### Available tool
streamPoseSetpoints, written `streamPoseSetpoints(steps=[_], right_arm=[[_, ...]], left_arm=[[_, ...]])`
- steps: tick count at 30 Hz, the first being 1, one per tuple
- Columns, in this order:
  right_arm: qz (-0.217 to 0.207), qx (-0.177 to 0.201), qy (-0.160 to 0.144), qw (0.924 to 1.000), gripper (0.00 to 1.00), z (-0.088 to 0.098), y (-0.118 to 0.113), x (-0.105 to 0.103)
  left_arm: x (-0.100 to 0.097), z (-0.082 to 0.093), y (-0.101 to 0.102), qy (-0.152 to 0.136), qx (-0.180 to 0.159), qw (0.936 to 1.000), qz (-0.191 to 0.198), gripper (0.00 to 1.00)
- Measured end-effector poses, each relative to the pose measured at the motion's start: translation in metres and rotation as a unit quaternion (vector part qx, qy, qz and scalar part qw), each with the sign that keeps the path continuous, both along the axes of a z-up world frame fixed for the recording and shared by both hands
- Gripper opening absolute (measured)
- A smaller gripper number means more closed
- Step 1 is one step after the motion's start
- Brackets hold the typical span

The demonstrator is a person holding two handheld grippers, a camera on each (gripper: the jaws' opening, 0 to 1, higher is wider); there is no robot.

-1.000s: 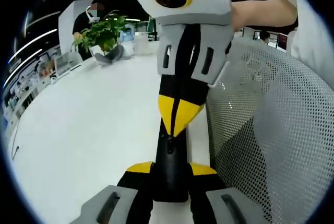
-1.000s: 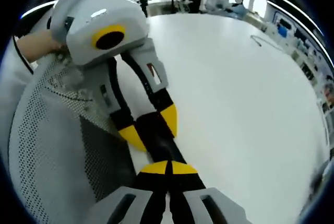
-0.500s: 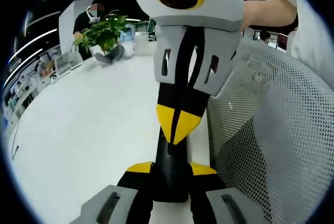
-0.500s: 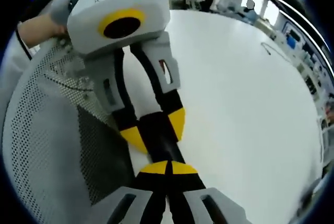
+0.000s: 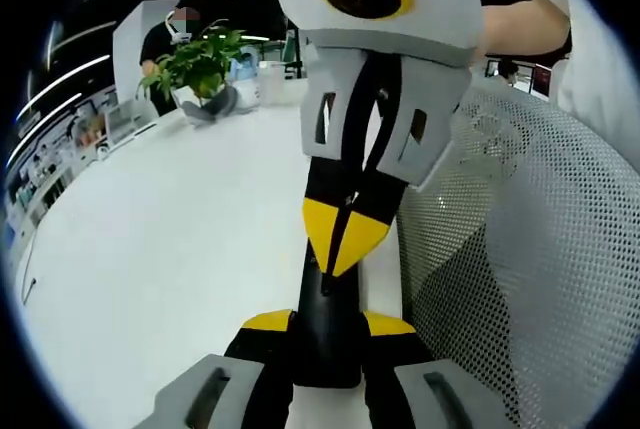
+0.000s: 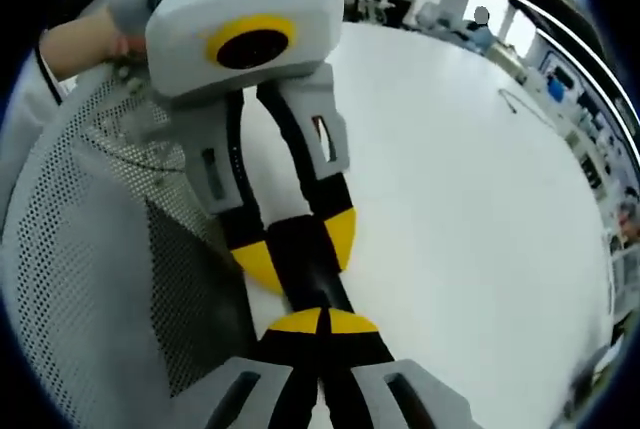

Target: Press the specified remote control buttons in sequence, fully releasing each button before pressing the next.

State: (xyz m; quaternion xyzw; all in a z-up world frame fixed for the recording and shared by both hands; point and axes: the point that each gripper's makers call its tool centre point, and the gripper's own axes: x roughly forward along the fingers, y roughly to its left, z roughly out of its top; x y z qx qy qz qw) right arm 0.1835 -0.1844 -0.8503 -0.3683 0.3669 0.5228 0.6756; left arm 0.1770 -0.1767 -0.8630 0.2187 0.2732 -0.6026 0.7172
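Left gripper [image 5: 328, 321] pinches the black remote [image 5: 325, 334]; the right gripper [image 6: 322, 321], tips pressed together, should press squarely, then lift fully.

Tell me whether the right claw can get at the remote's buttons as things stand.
Probably yes: the right claw, shut, sits right over the black remote, which the left claw clamps; nothing lies between them.

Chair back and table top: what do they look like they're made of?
Chair back: apparently pale mesh, synthetic fabric or plastic, judging by the regular perforations. Table: smooth white surface with a soft sheen, perhaps laminate or painted board; the exact material is unclear.
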Motion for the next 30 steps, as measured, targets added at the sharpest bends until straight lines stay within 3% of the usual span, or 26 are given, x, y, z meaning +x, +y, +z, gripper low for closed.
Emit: streamPoseSetpoints(steps=[6, 16, 30], right_arm=[[-0.012, 0.011, 0.018, 0.9997, 0.00, -0.0010, -0.0008, -0.0021], [0.007, 0.005, 0.038, 0.9993, 0.00, -0.0071, 0.0053, -0.0071], [0.037, -0.014, 0.004, 0.9992, 0.00, -0.0070, 0.0067, -0.0059]], left_arm=[[-0.0005, 0.0000, -0.0003, 0.000, 0.000, 1.0000, 0.000, 0.25], [0.0007, -0.0001, -0.0002, 0.000, 0.001, 1.0000, 0.000, 0.25], [0.0005, 0.0000, 0.0008, 0.000, 0.001, 1.0000, -0.001, 0.25]])
